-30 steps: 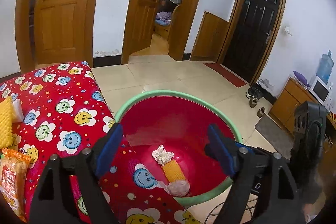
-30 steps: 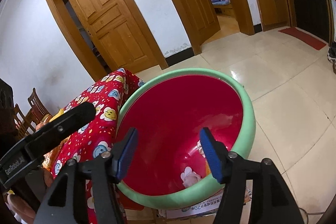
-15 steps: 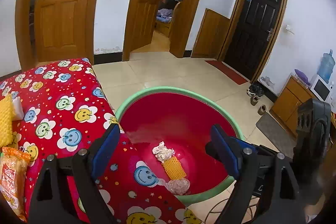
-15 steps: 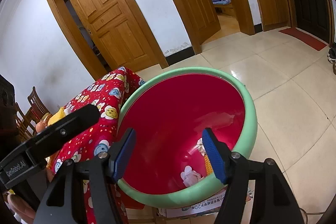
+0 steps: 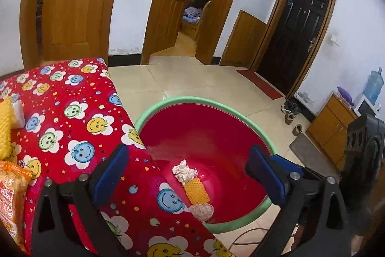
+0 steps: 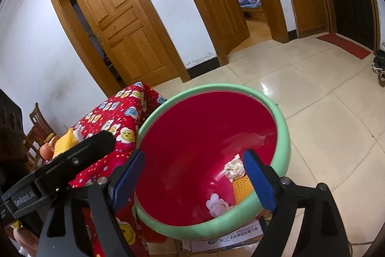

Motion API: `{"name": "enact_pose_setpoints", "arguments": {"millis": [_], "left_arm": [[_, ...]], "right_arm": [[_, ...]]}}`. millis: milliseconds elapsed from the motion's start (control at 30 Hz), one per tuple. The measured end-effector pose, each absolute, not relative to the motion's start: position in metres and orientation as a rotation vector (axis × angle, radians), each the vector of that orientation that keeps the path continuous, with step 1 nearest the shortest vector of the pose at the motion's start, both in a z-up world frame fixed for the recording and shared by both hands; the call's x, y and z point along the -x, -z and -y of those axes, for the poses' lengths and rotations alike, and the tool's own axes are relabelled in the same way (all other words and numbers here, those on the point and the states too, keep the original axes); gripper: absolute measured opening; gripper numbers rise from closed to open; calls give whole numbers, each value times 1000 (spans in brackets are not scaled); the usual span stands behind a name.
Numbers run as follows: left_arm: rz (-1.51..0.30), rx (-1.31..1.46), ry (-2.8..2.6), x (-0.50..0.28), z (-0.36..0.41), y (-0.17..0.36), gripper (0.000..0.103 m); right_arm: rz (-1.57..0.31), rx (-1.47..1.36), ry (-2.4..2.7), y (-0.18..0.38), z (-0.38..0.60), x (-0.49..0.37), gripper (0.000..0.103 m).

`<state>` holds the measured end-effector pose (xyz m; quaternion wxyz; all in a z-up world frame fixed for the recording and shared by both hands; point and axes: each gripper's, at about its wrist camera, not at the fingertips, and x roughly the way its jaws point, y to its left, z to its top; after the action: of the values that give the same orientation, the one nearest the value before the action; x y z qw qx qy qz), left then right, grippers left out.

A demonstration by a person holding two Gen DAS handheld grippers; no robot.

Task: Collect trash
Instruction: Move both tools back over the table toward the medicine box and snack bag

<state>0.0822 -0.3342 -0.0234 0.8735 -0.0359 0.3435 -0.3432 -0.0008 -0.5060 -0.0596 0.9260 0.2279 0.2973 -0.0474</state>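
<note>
A red basin with a green rim [image 5: 270, 146] [image 6: 284, 139] stands beside the table's right edge. In it lie a crumpled white paper [image 5: 184, 171] [image 6: 232, 168], a yellow foam net [image 5: 196, 190] [image 6: 241, 187] and a pinkish wad [image 5: 202, 212] [image 6: 217, 205]. My left gripper [image 5: 186, 175] is open and empty above the table edge and basin. My right gripper [image 6: 193, 178] is open and empty over the basin. On the table [image 5: 72, 98] at the left lie a yellow foam net [image 5: 5, 127], a white piece [image 5: 18, 111] and an orange snack packet [image 5: 10, 199].
The table has a red cloth with smiley flowers [image 6: 115, 117]. Tiled floor [image 5: 192, 88] spreads beyond the basin. Wooden doors, a dark door [image 5: 296, 33], a cabinet [image 5: 332, 127] and a black fan [image 5: 365, 155] stand around. A wooden chair [image 6: 38, 122] is behind the table.
Both grippers have drawn back slightly and stay open. The basin and the trash in it have not moved.
</note>
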Motion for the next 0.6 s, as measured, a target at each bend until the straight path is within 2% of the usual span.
{"name": "enact_pose_setpoints", "arguments": {"millis": [167,333,600], "left_arm": [[-736,118,725,-85,324,17,100],[-715,155,721,-83,304,-2,100],[-697,103,669,-81,265,-17,101]], "right_arm": [[-594,-448,104,51,501,3,86],[-553,-484,48,41,496,0,100],[-548,-475,-2,31,473,-12,102]]}}
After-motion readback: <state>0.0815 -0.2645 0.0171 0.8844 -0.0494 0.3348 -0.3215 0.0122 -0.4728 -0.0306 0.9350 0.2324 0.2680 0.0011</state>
